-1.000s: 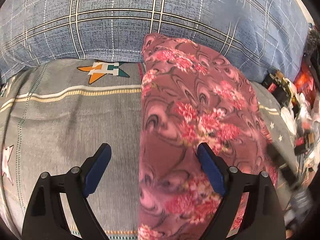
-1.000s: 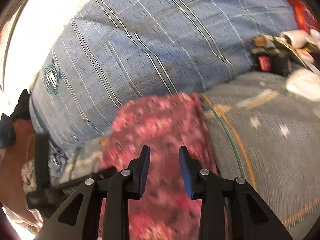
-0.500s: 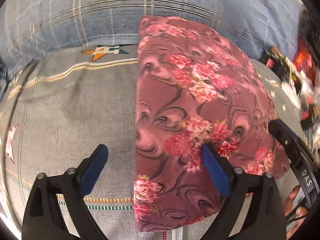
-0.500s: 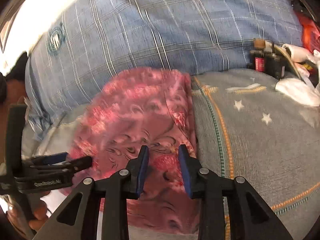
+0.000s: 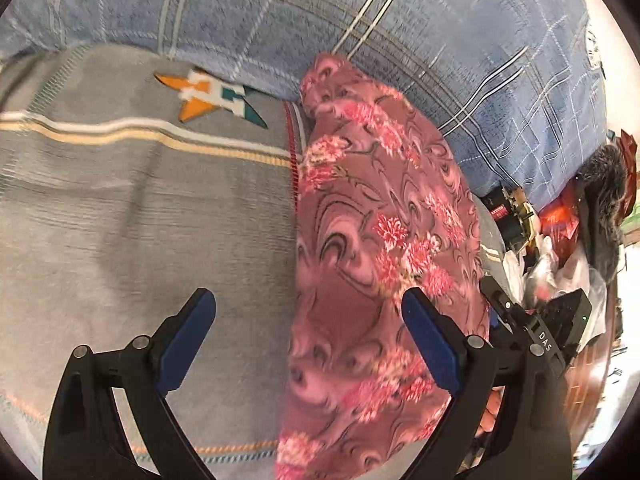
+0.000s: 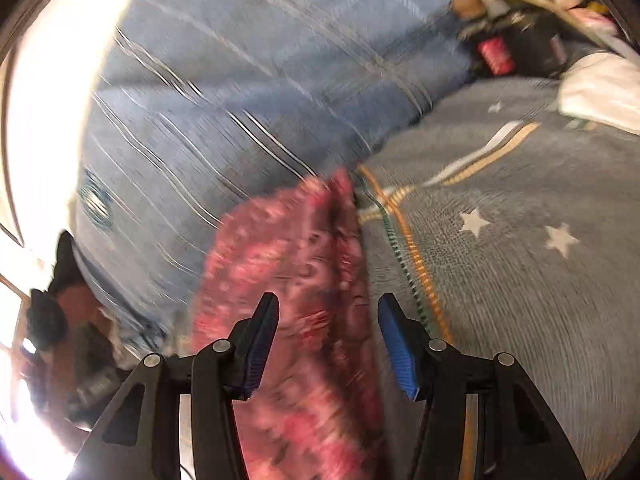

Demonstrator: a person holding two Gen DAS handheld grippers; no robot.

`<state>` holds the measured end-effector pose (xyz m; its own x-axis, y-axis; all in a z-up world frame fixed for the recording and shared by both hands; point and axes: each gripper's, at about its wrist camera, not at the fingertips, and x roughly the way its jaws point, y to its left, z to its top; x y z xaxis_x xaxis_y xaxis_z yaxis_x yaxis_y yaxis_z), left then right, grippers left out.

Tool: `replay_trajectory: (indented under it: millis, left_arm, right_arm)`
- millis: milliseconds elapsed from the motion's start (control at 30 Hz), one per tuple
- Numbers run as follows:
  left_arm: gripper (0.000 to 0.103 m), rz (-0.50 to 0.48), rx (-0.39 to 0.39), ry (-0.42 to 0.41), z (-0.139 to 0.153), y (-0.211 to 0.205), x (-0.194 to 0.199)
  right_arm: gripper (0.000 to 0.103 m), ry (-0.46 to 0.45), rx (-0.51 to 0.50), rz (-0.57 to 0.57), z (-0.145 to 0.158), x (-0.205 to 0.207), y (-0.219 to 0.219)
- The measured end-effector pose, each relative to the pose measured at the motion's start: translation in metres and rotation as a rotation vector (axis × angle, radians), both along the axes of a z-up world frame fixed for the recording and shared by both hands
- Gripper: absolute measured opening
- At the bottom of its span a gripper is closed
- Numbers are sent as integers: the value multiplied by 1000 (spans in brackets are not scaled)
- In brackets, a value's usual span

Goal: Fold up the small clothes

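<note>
Your pink floral fleece garment point(image 5: 372, 264) lies on the grey striped bedspread point(image 5: 132, 216), its long axis running away from you toward the blue plaid pillow point(image 5: 440, 40). Left gripper point(image 5: 308, 336) is spread wide over the garment's left edge. Right gripper point(image 6: 326, 340), also spread and empty, straddles its right edge, about equally near.

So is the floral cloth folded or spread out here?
Folded. The floral cloth lies as a narrow strip with a straight left edge on the grey blanket. Both grippers are open, holding nothing.
</note>
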<state>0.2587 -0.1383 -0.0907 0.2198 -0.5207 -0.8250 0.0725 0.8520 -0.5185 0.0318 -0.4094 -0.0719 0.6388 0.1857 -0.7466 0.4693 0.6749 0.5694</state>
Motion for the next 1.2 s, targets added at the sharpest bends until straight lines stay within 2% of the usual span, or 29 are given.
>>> replay_trajectory:
  millis: [67, 100, 167, 267, 400, 500, 600, 667, 700, 733, 800, 867, 967, 1100, 1200]
  left_arm:
    - [95, -3, -22, 23, -10, -5, 7]
    - [96, -1, -17, 7, -9, -6, 9]
    - [96, -26, -21, -3, -7, -13, 14]
    - [96, -55, -42, 10, -7, -19, 18]
    - [96, -77, -65, 0, -10, -20, 21]
    - [96, -63, -64, 3, -10, -26, 25]
    - [94, -66, -97, 39, -10, -37, 26]
    - [84, -58, -34, 25, -7, -44, 24]
    - [79, -64, 18, 3, -5, -49, 23]
    - [67, -64, 53, -7, -4, -51, 21]
    - [55, -71, 106, -42, 0, -54, 17]
    - [41, -68, 137, -72, 6, -55, 12]
    - [30, -61, 156, -119, 19, -53, 4]
    - [28, -58, 166, -163, 33, -46, -6]
    - [28, -48, 141, -176, 40, -29, -11]
  right_arm:
    - [59, -25, 16, 42, 0, 9, -2]
    - [62, -30, 37, 68, -2, 12, -2]
    - [62, -36, 83, 170, -6, 25, 1]
    - [71, -50, 101, 270, -5, 33, 7]
    - [71, -90, 145, 333, -5, 28, 4]
    - [73, -84, 114, 329, -5, 29, 8]
    - [73, -53, 22, 327, -1, 37, 23]
    - [62, -27, -60, 322, 2, 39, 31]
    - [53, -19, -102, 329, 4, 39, 36]
    - [43, -18, -143, 336, 6, 38, 40]
    - [31, -37, -189, 334, 12, 33, 44]
    - [29, -39, -237, 327, 18, 32, 50]
    - [27, -30, -331, 322, 26, 29, 63]
    - [26, -47, -381, 308, 39, 25, 76]
    - [26, -60, -403, 294, 50, 21, 86]
